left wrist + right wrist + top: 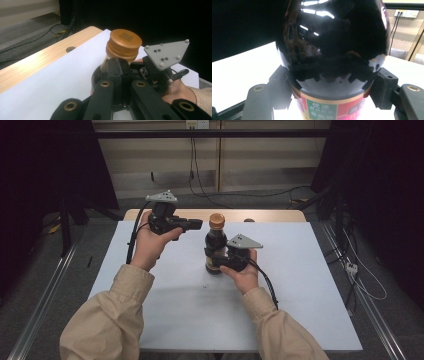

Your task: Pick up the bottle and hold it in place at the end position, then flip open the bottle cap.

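dark glass bottle: stands upright on the white sheet near the table's middle, bronze cap on top, label low on the body
right gripper: at 3 o'clock of the bottle, jaws closed against the lower body on both sides, one pad each way in the right gripper view; the bottle base looks to be resting on the sheet
left gripper: held up at about 10 o'clock of the bottle, tips aimed at the cap; jaws look drawn together with nothing between them, just short of the neck
risk, tipping: the grip sits low on a tall bottle, so a push from the left gripper at the cap could lever it over
risk, slipping: smooth glossy glass could turn or slide in the pads if the cap is twisted hard
risk, collision: the two grippers are near each other around the neck
hidden: bottle base and its contact with the sheet, behind the right hand
cut off: label text, bottom edge of right gripper view
hard to tell: whether the left tips touch the neck; the liquid level through dark glass
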The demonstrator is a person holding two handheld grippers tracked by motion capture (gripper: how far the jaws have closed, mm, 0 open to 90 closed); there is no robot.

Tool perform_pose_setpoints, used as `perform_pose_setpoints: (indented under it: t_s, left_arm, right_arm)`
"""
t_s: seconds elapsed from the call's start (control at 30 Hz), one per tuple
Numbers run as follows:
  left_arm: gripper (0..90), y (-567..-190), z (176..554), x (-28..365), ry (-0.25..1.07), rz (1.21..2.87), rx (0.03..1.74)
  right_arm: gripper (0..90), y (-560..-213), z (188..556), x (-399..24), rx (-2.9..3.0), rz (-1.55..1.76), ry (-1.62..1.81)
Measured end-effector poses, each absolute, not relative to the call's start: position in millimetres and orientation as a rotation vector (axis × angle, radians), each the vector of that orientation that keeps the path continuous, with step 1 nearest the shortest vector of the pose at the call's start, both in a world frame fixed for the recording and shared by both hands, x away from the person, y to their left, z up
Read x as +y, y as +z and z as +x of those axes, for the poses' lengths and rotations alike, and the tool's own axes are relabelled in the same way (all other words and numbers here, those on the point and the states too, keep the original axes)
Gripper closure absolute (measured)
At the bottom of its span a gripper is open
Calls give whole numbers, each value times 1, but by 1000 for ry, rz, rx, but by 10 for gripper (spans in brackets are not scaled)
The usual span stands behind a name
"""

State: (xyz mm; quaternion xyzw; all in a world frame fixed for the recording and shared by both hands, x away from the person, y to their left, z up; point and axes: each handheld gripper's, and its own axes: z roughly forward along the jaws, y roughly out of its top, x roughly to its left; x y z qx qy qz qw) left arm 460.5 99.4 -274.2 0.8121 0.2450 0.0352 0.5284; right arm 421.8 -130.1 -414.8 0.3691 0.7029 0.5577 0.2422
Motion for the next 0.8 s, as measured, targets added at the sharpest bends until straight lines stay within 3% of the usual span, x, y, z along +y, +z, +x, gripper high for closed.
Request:
perform_pose_setpoints:
  t_s: [0.8]
  left_arm:
    - [900, -271, 469, 88, 78, 1961, 590]
  right_arm:
    - [311, -414, 422, -130, 1929, 1002, 1520]
